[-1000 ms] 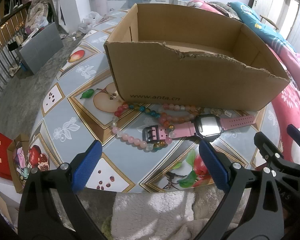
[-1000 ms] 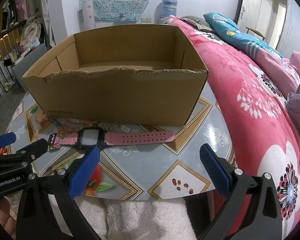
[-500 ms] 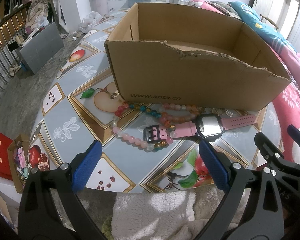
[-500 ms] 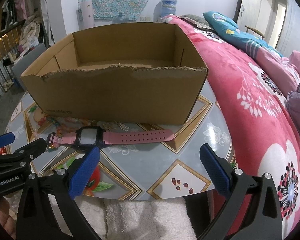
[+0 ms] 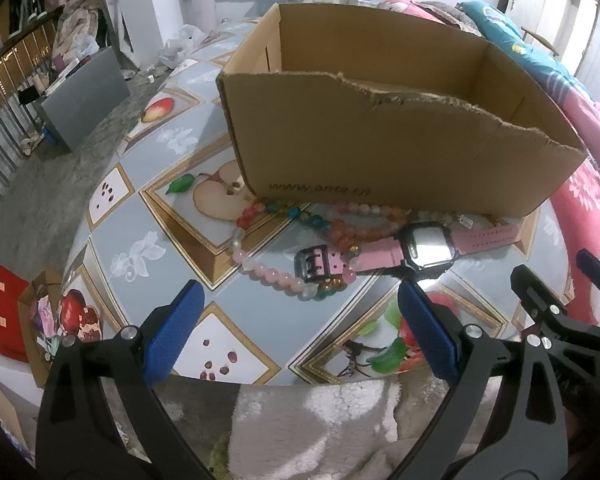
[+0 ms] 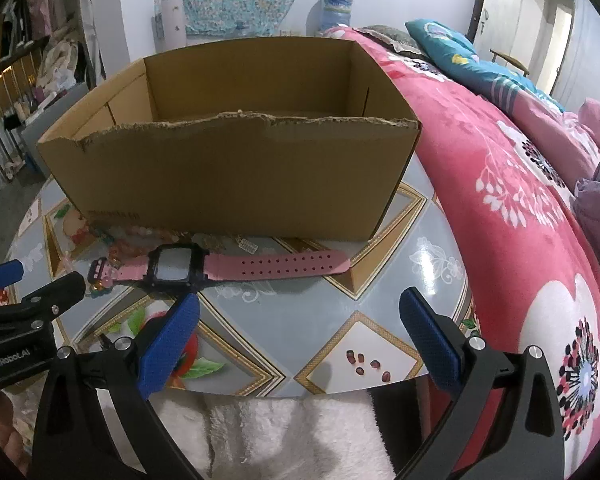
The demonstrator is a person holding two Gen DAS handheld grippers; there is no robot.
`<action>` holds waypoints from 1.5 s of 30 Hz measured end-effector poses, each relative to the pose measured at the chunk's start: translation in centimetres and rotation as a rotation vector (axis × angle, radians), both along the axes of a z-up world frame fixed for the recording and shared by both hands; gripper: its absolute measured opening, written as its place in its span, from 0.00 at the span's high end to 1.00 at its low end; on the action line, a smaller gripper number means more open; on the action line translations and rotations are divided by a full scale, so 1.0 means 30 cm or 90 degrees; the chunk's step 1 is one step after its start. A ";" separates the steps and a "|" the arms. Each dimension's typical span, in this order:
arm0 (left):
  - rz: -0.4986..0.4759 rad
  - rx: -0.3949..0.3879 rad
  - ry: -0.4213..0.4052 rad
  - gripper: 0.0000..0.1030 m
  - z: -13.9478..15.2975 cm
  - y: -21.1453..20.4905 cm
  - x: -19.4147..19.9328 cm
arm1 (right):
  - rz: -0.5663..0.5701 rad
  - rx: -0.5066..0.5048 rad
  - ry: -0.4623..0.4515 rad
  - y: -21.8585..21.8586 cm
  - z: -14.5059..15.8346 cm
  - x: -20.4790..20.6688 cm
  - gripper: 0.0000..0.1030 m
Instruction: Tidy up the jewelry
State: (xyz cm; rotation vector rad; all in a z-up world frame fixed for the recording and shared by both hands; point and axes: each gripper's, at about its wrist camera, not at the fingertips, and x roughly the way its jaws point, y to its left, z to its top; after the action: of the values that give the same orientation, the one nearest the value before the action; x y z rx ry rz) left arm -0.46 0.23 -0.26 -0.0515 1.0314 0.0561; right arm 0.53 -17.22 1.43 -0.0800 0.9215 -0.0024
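Bed: the bed (image 6: 512, 184) has a pink cover with flowers and runs along the right side of the bench.
Bench: the bench (image 5: 236, 320) has a cloth with fruit and flower squares. A fluffy white cloth (image 6: 268, 436) hangs at its near edge.
Box: the brown box (image 5: 384, 148) sits on the bench, open at the top. Its near wall has a torn top edge. What is inside cannot be seen.
Box writing: small dark print low on the near wall starts with "www." The rest is too blurry to read.
Left hand-held gripper: the left hand-held gripper (image 5: 296, 328) is wide open and holds nothing. Its blue pads (image 5: 172, 336) are over the near edge of the bench, close to the watch and beads but not touching them.
Right hand-held gripper: the right hand-held gripper (image 6: 296, 332) is wide open and holds nothing. Its left pad (image 6: 168, 344) is just in front of the watch face.
Gripper writing: the left one's side, seen from the right camera, says "GenRobot.AI".
Watch: the pink watch (image 5: 420, 246) with a black face lies flat on the bench, just in front of the box. Its buckle end lies on the beads.
Beads: the bead strings (image 5: 284, 276) are in a loose heap by the near left corner of the box, some pink and white, some red, blue and orange.
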 end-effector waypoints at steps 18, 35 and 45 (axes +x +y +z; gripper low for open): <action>-0.100 -0.130 -0.118 0.09 -0.028 0.060 -0.082 | 0.087 0.042 -0.064 -0.074 -0.070 -0.068 0.05; -0.095 -0.115 -0.139 0.09 -0.046 0.134 -0.034 | 0.301 0.089 -0.056 0.128 -0.073 0.039 0.38; -0.069 -0.038 -0.074 0.51 -0.078 0.231 0.093 | 0.326 0.164 0.016 0.303 -0.099 0.096 0.68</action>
State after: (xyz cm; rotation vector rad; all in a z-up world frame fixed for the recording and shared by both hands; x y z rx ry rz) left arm 2.33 7.17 -2.59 -0.0522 0.9185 -0.0746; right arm 3.40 -8.13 -1.54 -0.0747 0.8991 0.5919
